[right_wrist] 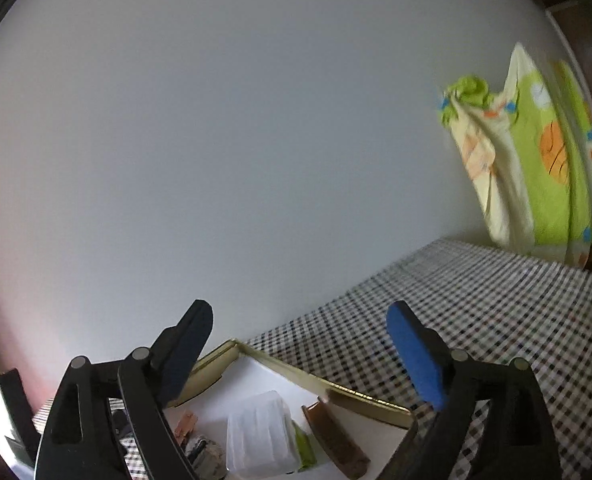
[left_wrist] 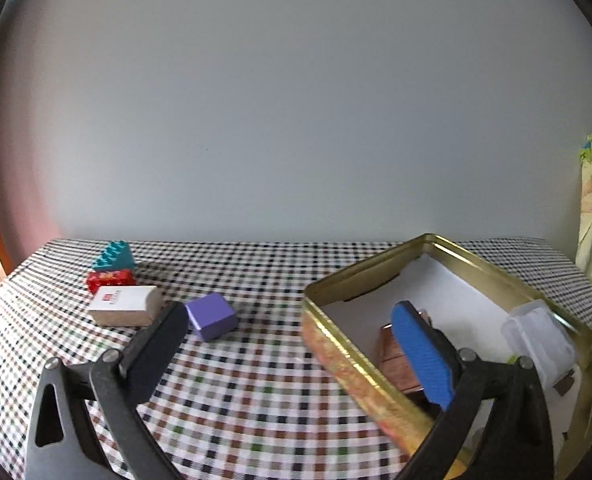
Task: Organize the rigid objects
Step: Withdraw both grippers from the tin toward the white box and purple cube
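Purple block (left_wrist: 211, 316) beside gold tin (left_wrist: 336, 344)

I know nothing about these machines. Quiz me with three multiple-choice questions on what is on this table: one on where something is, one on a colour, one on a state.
1. Where is the clear plastic box?
A. inside the gold tin
B. on the checked cloth
C. on the teal brick

2. What colour is the cube beside the white box?
A. yellow
B. purple
C. green

3. How is the left tool?
A. shut on the cube
B. open, holding nothing
C. shut on the tin's rim

Answers: 1 A, it lies within the tin's walls; 2 B, its faces are purple; 3 B, its fingers stand wide apart with nothing gripped.
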Demonstrator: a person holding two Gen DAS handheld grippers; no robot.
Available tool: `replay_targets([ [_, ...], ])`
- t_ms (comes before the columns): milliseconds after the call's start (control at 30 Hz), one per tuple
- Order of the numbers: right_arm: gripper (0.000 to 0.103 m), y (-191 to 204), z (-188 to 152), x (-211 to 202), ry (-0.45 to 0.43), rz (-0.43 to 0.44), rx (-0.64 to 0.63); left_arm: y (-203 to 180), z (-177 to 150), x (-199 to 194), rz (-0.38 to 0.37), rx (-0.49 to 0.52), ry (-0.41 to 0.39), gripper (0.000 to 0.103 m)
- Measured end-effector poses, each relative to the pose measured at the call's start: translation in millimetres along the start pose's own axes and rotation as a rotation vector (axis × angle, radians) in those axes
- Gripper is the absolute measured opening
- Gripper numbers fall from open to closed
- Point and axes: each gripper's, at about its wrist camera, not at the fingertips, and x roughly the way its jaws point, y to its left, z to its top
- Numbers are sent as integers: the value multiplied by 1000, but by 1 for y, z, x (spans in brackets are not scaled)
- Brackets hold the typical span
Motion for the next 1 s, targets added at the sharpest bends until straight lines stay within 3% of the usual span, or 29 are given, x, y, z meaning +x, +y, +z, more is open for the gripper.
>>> replay_targets([
  [167,97,12,-7,-23,-106,-47,-89,10,-2,-7,5,-13,-22,103],
  [267,97,15,-13,-33,-142,-26,-108,16,-3,-12,-2,-2,-33,103],
  [467,99,19,-25,-57,-284,-71,-120,33,-4,-17,13,-22,-35,103],
  [700,99,34,-38,-75,-260,-88,-126,52,-8,-22,30,-10,-52,103],
  [1000,99,88,-65,-79,-191,8,-197,98,-7,-16,73,-17,-50,103],
])
